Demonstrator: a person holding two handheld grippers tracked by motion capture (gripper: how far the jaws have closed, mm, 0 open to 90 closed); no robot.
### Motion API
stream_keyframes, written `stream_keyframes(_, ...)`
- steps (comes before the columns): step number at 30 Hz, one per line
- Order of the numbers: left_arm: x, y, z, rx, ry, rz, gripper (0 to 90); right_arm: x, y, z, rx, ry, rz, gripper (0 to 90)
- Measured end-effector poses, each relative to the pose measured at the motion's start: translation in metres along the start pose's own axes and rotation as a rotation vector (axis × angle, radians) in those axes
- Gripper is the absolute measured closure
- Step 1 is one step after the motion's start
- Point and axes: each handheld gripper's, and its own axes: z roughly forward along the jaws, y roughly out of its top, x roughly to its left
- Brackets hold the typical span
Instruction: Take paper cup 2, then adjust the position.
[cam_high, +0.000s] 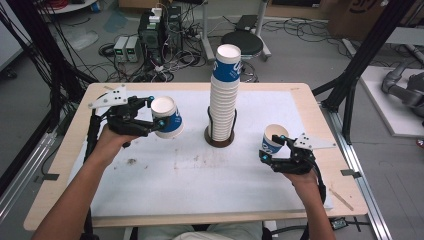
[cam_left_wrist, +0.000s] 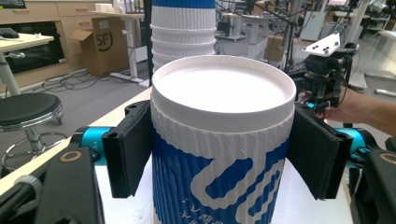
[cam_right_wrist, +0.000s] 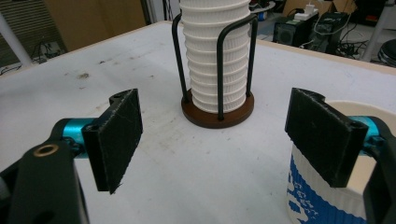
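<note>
A tall stack of upside-down blue-and-white paper cups (cam_high: 223, 95) stands in a round wire holder (cam_high: 219, 138) at the table's middle; the same stack (cam_right_wrist: 215, 60) shows in the right gripper view. My left gripper (cam_high: 158, 119) is shut on one paper cup (cam_high: 168, 118), held bottom-up above the mat left of the stack; both pads press the ribbed wall of this cup (cam_left_wrist: 219, 140). My right gripper (cam_high: 272, 148) stands open low at the right. An upright cup (cam_high: 274, 136) stands there; this cup (cam_right_wrist: 327, 196) lies behind and outside the right jaw.
A white mat (cam_high: 150, 175) covers the wooden table (cam_high: 65, 165). Beyond the far edge are a black stool (cam_high: 242, 42), computer boxes (cam_high: 152, 32) and cables on the floor. Black frame posts (cam_high: 360, 55) rise at both sides.
</note>
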Motion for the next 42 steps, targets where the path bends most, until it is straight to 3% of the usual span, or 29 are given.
stream_keyframes(10,0.001,-0.013,0.005,0.006,-0.001,-0.020,27.3,0.001,0.000,0.001,0.010,0.004,-0.006,19.4)
stream_keyframes(22,-0.007,-0.030,0.019,0.034,-0.057,-0.031,27.3,0.002,-0.001,0.002,-0.001,0.015,-0.002,19.4)
stream_keyframes(31,-0.021,-0.042,0.032,0.035,-0.101,-0.033,27.4,0.011,-0.001,0.011,0.011,0.087,-0.025,19.4)
stream_keyframes(36,-0.030,-0.044,0.038,0.025,-0.129,-0.007,27.3,0.020,0.003,0.017,0.007,0.137,-0.048,19.4)
stream_keyframes(42,-0.034,-0.052,0.043,0.017,-0.147,-0.022,27.3,0.030,0.007,0.030,0.032,0.200,-0.077,19.4)
